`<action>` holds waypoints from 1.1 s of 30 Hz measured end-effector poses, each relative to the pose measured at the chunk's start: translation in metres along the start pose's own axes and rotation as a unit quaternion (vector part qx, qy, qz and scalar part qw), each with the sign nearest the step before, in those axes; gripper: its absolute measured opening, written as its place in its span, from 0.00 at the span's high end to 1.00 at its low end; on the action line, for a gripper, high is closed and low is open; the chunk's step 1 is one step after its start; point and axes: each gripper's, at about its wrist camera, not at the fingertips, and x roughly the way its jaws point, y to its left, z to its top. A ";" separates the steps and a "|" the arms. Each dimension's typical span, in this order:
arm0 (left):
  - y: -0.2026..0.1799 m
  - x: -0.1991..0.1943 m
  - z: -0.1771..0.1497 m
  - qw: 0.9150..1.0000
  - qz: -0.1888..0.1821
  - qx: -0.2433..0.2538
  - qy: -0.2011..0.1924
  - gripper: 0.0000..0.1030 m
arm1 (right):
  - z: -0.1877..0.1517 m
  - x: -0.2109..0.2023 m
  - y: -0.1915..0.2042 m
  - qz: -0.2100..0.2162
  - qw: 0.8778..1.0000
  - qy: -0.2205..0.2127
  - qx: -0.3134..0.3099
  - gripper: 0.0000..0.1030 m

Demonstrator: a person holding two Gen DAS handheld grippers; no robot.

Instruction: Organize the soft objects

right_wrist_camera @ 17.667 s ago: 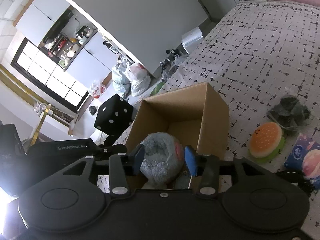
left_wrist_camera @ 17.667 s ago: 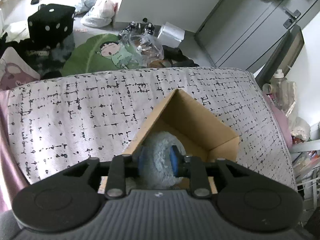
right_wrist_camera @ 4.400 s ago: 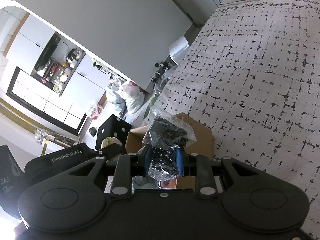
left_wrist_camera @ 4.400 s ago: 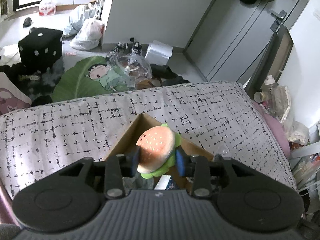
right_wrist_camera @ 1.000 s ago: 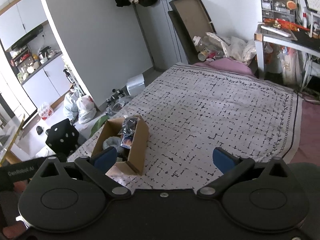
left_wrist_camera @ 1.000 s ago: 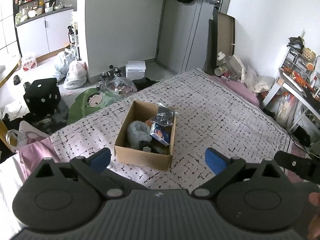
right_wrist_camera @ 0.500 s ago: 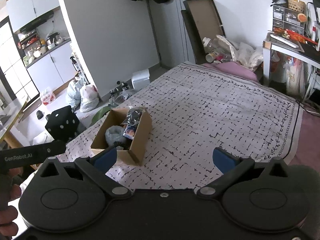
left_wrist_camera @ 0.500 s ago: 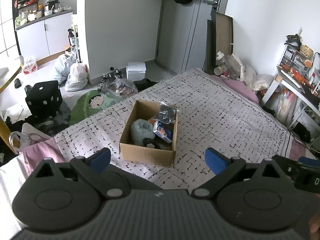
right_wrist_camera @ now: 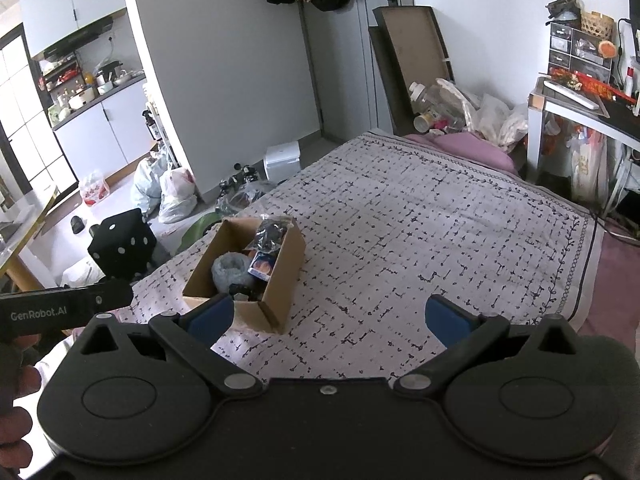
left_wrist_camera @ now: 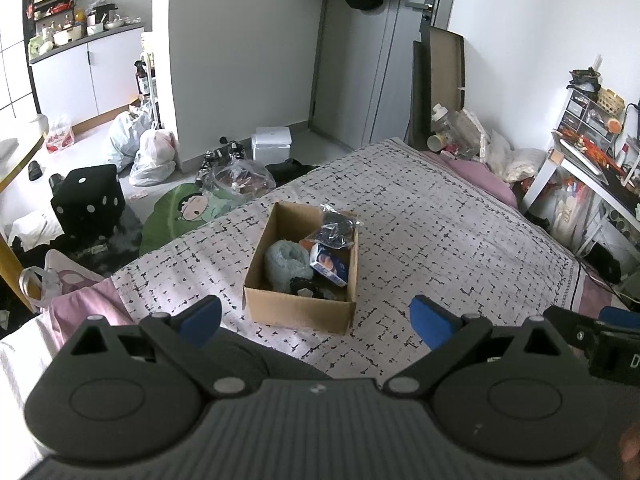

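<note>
Soft objects all sit packed in the cardboard box (left_wrist_camera: 299, 276) on the bed (left_wrist_camera: 440, 232); left gripper (left_wrist_camera: 316, 322) and right gripper (right_wrist_camera: 326, 318) hover nearby, jaws wide apart, empty. Looks finished; best leave the crinkly bag (left_wrist_camera: 335, 229) settled.

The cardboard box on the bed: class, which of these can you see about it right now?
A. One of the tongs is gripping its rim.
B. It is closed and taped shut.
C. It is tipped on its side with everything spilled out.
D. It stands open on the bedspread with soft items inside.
D: the cardboard box sits upright and open on the bedspread, holding a fluffy grey-blue plush and other items, while both tongs are open and away from it.
</note>
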 end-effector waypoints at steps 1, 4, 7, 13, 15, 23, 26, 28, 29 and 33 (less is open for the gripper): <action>0.000 0.000 0.000 1.000 0.000 0.000 0.001 0.03 | 0.000 0.000 0.000 -0.001 1.000 0.000 0.000 0.00; 0.001 0.000 0.000 1.000 0.000 0.000 0.002 0.03 | 0.000 -0.001 0.002 -0.003 1.000 0.000 -0.001 0.00; 0.001 0.000 0.000 1.000 0.000 -0.001 0.002 0.03 | 0.000 -0.001 0.003 0.000 1.000 -0.001 -0.002 0.00; 0.003 -0.002 -0.001 1.000 0.003 0.000 0.000 0.03 | 0.000 0.001 0.004 0.000 1.000 0.003 -0.001 0.00; 0.003 -0.002 -0.001 1.000 0.004 -0.001 0.000 0.03 | 0.001 0.000 0.004 0.001 1.000 0.003 0.000 0.00; 0.001 -0.002 0.000 1.000 0.003 0.003 0.001 0.03 | 0.002 -0.003 0.004 0.000 1.000 0.001 0.000 0.00; 0.000 -0.003 0.000 1.000 0.003 0.005 0.000 0.03 | 0.002 -0.002 0.002 -0.002 1.000 0.002 0.003 0.00; 0.000 -0.003 0.000 1.000 0.002 0.006 0.001 0.03 | 0.002 -0.002 0.001 -0.004 1.000 0.002 0.006 0.00; 0.000 -0.002 0.000 1.000 0.002 0.006 0.002 0.03 | 0.002 -0.002 0.001 -0.004 1.000 0.003 0.006 0.00; 0.000 -0.002 0.000 1.000 0.003 0.005 0.002 0.03 | 0.001 -0.002 0.005 -0.004 1.000 0.003 0.000 0.00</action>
